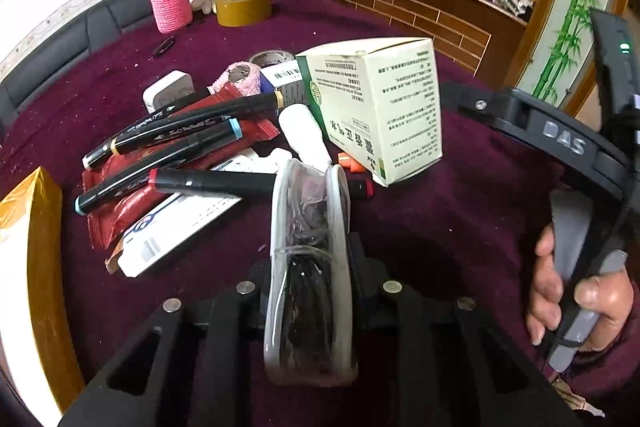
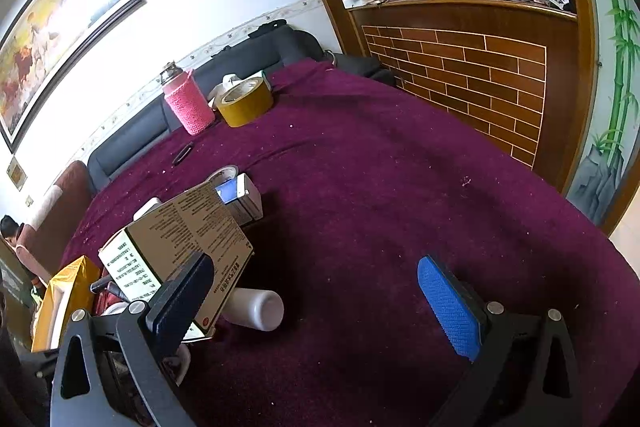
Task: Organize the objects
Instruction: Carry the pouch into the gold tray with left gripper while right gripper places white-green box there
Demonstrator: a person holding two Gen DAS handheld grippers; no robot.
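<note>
My left gripper [image 1: 310, 227] is shut on a clear plastic pouch [image 1: 308, 275] with dark contents, held upright above the maroon tablecloth [image 1: 440, 227]. Ahead of it lies a pile: several black markers [image 1: 176, 139], a red wrapper [image 1: 120, 211], a white bottle [image 1: 306, 139] and a green-and-white medicine box [image 1: 380, 107]. My right gripper [image 2: 320, 303] is open and empty, with blue pads [image 2: 448, 307]. Its left finger [image 2: 180, 303] is next to the medicine box [image 2: 180, 239] and the white bottle [image 2: 256, 307]. The right gripper body [image 1: 560, 143] shows in the left wrist view, held by a hand.
A pink knitted bottle [image 2: 188, 103] and a yellow tape roll [image 2: 246, 101] stand at the table's far side. A yellow box [image 1: 28, 227] lies at the left edge. A small blue-and-white box [image 2: 240, 195] sits behind the medicine box. A wooden counter [image 2: 460, 67] stands beyond the table.
</note>
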